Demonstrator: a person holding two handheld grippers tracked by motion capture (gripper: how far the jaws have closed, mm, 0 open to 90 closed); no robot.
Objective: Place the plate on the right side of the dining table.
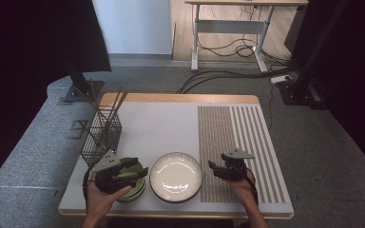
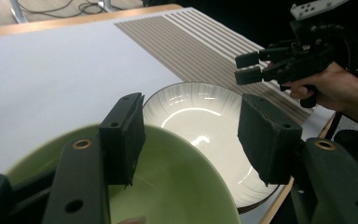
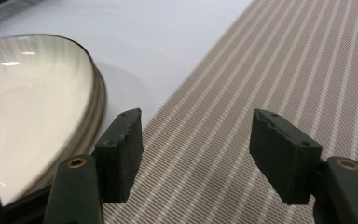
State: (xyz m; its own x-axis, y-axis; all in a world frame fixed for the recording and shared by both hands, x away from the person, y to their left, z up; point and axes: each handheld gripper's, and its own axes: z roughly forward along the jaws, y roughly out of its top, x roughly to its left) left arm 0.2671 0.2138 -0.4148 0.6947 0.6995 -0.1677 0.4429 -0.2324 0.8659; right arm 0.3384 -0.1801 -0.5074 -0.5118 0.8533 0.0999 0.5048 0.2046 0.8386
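Your left gripper (image 2: 186, 140) hovers wide open over the green bowl (image 1: 134, 183); your right gripper (image 3: 200, 154) gapes empty beside the white plate (image 1: 176, 176) — a shallow bite lets either rim slip.

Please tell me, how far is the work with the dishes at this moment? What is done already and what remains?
Nothing looks moved yet. The green bowl and the white plate lie side by side near the table's front edge. In hand: the left gripper hovers open over the bowl, gripping nothing. The right gripper, also open, waits over the striped mat beside the plate. Any grasp and lift remains.
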